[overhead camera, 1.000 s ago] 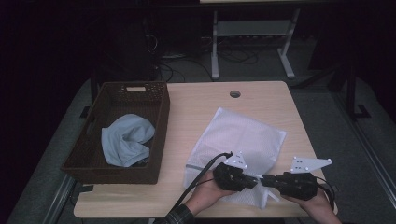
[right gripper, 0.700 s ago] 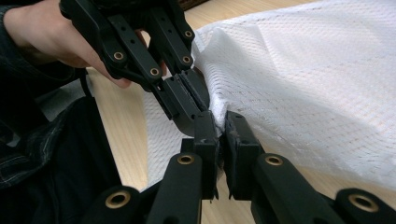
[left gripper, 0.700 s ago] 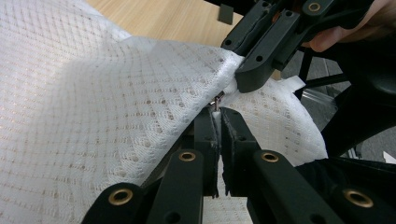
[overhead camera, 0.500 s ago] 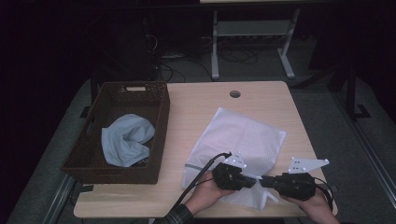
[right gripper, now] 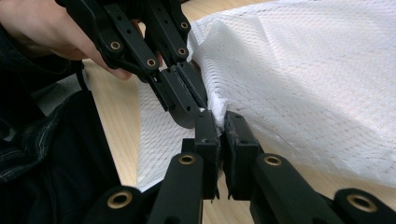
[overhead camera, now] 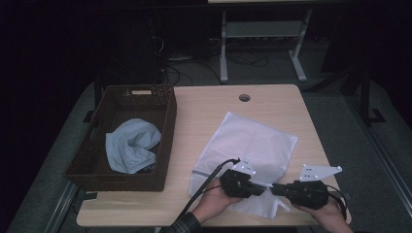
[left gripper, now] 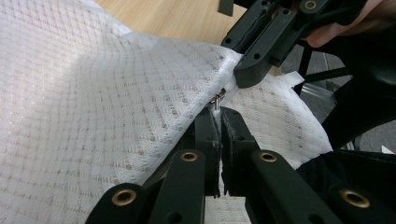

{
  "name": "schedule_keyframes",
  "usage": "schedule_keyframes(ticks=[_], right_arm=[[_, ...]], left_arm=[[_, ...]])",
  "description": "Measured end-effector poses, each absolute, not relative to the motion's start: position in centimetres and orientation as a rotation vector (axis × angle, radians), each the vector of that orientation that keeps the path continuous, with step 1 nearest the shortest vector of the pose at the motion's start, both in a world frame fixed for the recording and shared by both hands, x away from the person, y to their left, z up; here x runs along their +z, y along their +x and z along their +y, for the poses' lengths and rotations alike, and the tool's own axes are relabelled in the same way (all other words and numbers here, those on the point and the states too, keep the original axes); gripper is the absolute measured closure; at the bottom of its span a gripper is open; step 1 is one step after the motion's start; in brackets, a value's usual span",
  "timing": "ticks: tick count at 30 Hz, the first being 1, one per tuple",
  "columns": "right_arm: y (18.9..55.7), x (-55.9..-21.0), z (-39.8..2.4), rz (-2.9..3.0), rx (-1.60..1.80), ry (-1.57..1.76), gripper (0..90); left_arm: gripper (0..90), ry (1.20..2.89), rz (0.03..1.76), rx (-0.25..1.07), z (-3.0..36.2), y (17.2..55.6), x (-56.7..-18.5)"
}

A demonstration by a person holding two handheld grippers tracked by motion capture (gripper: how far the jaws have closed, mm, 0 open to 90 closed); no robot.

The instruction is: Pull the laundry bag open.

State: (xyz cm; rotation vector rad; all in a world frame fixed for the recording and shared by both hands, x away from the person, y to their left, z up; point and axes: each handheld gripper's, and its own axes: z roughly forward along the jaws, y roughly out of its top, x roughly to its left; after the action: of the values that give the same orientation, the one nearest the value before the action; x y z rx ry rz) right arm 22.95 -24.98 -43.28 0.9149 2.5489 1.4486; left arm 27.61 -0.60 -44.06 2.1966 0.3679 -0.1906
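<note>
Both grippers meet nose to nose at the near edge of the table. Left gripper (overhead camera: 260, 186) has its jaws pressed together on the hem of the white mesh laundry bag (overhead camera: 252, 145), right by the small metal zipper pull (left gripper: 217, 98). Right gripper (overhead camera: 273, 188) is likewise clamped on the same edge of mesh, its tips touching the other's. From there the bag spreads flat across the wooden table (overhead camera: 204, 111) toward the far side. Off to the left stands a dark wicker basket (overhead camera: 163, 131) with a crumpled light-blue cloth (overhead camera: 130, 145) inside.
</note>
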Motion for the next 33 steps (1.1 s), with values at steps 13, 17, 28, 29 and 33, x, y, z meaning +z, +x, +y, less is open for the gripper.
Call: schedule_keyframes(ticks=[13,17,28,29,33], right_arm=[[22.9,-43.4,-25.2,2.542,1.442,0.920,85.2],[22.9,-43.4,-25.2,2.542,1.438,0.915,85.1],[22.9,-43.4,-25.0,2.549,1.415,0.901,85.2],[22.8,-43.4,-25.0,2.548,1.411,0.899,85.2],[22.9,-43.4,-25.2,2.541,1.415,0.901,85.2]], left_arm=[[87.0,2.206,0.384,-0.192,-0.1,27.7,-44.1],[87.0,2.204,0.382,-0.197,0.1,27.8,-44.1],[87.0,2.222,0.396,-0.197,0.5,28.0,-44.2],[87.0,2.227,0.408,-0.192,0.6,28.1,-44.2],[87.0,2.219,0.416,-0.197,0.9,28.2,-44.3]])
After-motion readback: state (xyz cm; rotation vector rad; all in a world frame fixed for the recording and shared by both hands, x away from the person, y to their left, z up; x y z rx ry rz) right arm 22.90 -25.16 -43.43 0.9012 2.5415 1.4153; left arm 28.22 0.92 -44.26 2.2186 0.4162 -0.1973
